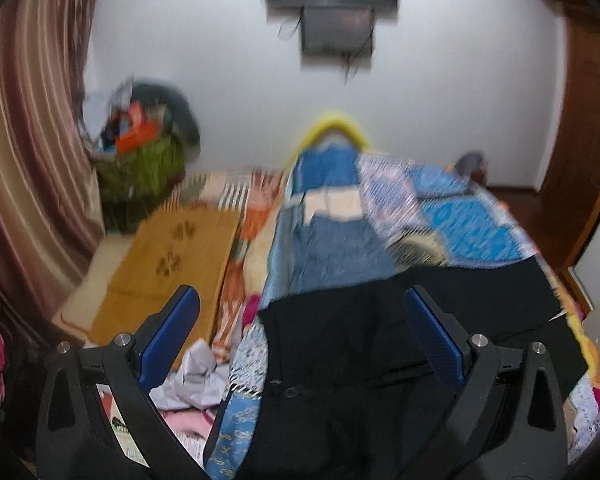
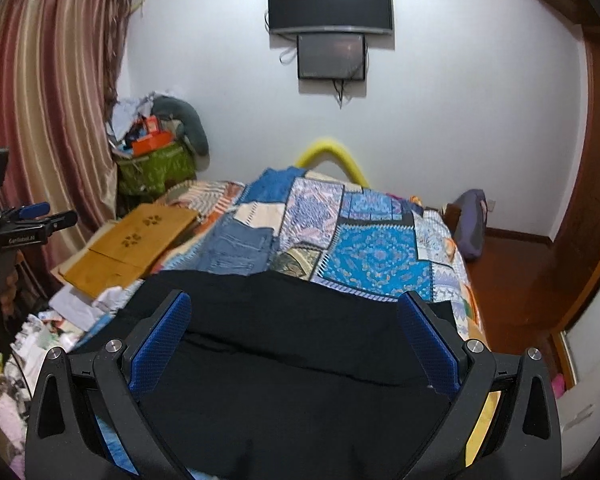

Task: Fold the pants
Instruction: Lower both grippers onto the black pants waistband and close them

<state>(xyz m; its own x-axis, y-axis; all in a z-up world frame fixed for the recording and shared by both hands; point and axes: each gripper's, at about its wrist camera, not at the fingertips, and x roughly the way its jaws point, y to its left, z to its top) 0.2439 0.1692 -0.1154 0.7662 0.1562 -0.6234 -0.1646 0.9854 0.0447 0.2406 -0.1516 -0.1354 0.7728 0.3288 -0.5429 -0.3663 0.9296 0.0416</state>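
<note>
Black pants (image 1: 340,360) lie spread on the near end of a bed with a blue patchwork quilt (image 1: 468,232). They also show in the right wrist view (image 2: 292,360), filling the near part of the bed. My left gripper (image 1: 300,332) is open and empty, hovering over the pants' left part near a button. My right gripper (image 2: 294,340) is open and empty above the pants' middle. Folded blue jeans (image 2: 240,248) lie on the quilt (image 2: 376,256) just beyond the black pants. The left gripper also shows at the left edge of the right wrist view (image 2: 32,216).
A brown cardboard sheet (image 1: 168,264) lies left of the bed with loose papers and clothes (image 2: 40,336). A green basket of clutter (image 2: 156,168) stands by striped curtains (image 2: 48,100). A TV (image 2: 330,2) hangs on the far wall. Wooden floor (image 2: 512,280) lies right of the bed.
</note>
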